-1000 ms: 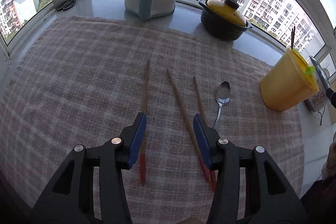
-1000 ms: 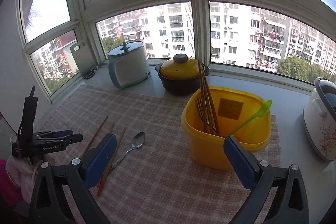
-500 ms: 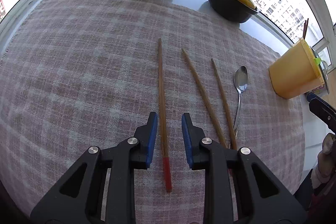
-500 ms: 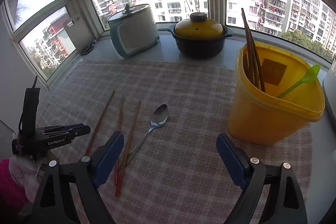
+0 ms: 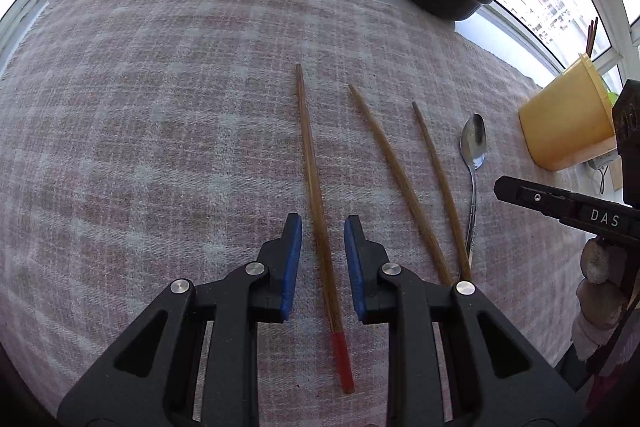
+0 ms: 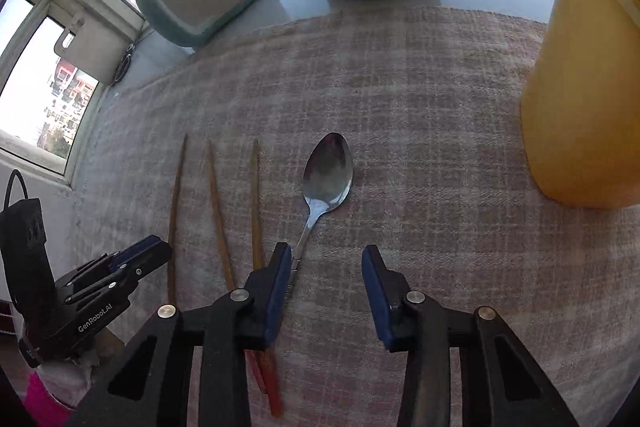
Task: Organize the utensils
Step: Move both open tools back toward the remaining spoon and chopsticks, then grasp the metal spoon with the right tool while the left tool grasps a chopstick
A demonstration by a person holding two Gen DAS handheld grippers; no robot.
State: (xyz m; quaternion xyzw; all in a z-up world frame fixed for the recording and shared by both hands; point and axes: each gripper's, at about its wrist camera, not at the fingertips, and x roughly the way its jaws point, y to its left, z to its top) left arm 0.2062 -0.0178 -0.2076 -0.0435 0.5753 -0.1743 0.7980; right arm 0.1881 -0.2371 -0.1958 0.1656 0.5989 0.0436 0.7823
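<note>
Left gripper (image 5: pixel 322 247): low, jaws narrowly parted. Right gripper (image 6: pixel 326 277): low, jaws spread wider, nothing held.

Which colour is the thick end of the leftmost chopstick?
Red, seen best in the left wrist view.

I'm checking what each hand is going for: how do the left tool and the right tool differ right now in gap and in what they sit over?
The left tool has a narrow gap, while the right tool is spread wider. The left tool straddles the leftmost chopstick, which lies between its pads; the right tool has only bare cloth between its pads, with the spoon handle running under its left pad. Both are open, low over the cloth, gripping nothing.
</note>
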